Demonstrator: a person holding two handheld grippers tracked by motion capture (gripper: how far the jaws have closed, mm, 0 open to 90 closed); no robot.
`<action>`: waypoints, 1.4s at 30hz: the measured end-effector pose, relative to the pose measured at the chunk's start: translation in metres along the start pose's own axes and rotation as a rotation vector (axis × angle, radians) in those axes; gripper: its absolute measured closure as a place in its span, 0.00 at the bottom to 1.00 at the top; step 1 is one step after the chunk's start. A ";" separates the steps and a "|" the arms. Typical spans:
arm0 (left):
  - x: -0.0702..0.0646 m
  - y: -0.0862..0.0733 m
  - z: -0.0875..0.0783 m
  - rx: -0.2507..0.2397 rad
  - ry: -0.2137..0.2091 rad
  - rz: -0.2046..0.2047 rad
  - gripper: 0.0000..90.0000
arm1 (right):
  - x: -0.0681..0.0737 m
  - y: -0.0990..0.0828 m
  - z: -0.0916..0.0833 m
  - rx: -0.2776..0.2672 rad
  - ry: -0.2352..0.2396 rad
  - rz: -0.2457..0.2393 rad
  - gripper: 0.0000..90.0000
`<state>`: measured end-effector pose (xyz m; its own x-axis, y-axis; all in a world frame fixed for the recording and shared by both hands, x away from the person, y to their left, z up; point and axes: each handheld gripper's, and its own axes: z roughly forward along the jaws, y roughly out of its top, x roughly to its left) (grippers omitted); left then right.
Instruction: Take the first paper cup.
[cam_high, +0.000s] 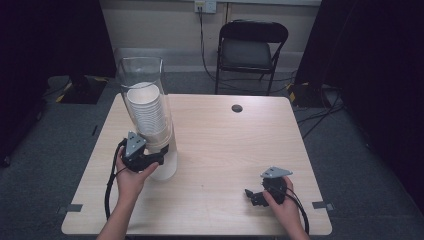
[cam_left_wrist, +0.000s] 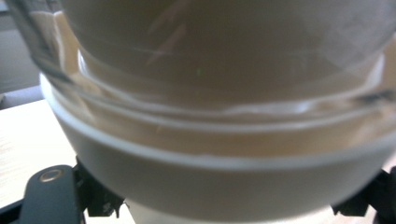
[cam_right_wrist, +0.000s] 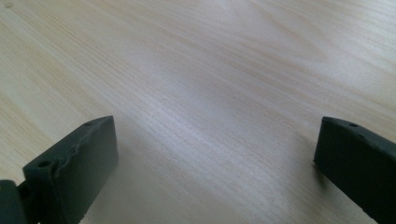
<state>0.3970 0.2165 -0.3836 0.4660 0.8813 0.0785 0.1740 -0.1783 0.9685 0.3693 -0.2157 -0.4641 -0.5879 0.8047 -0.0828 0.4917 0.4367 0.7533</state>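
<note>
A tall clear tube (cam_high: 145, 100) holding a stack of white paper cups (cam_high: 147, 112) stands on the left of the light wood table (cam_high: 230, 150), on a white base (cam_high: 166, 167). My left gripper (cam_high: 161, 157) is at the foot of the tube. In the left gripper view its jaws press on either side of the white base (cam_left_wrist: 224, 177), just under the clear rim (cam_left_wrist: 210, 107). My right gripper (cam_high: 251, 196) rests near the table's front right, open. Its two black fingers (cam_right_wrist: 74, 163) stand wide apart over bare wood, with nothing between them.
A round dark grommet (cam_high: 237, 108) sits in the table's far middle. A black folding chair (cam_high: 250, 50) stands behind the table, and cables run across the grey floor. Black curtains hang on both sides.
</note>
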 end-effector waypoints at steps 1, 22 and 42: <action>-0.002 -0.002 0.003 -0.045 0.000 -0.028 0.20 | 0.000 0.000 0.000 -0.001 0.000 -0.002 0.00; -0.003 -0.010 0.007 -0.043 0.034 0.010 0.38 | 0.000 0.000 0.000 -0.001 0.000 -0.001 0.00; -0.012 -0.066 0.016 0.247 -0.003 0.021 0.41 | 0.000 0.000 0.000 -0.002 0.006 -0.003 0.00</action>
<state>0.3937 0.2109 -0.4525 0.4744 0.8750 0.0970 0.3707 -0.2985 0.8794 0.3697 -0.2159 -0.4641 -0.5929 0.8012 -0.0812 0.4890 0.4384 0.7541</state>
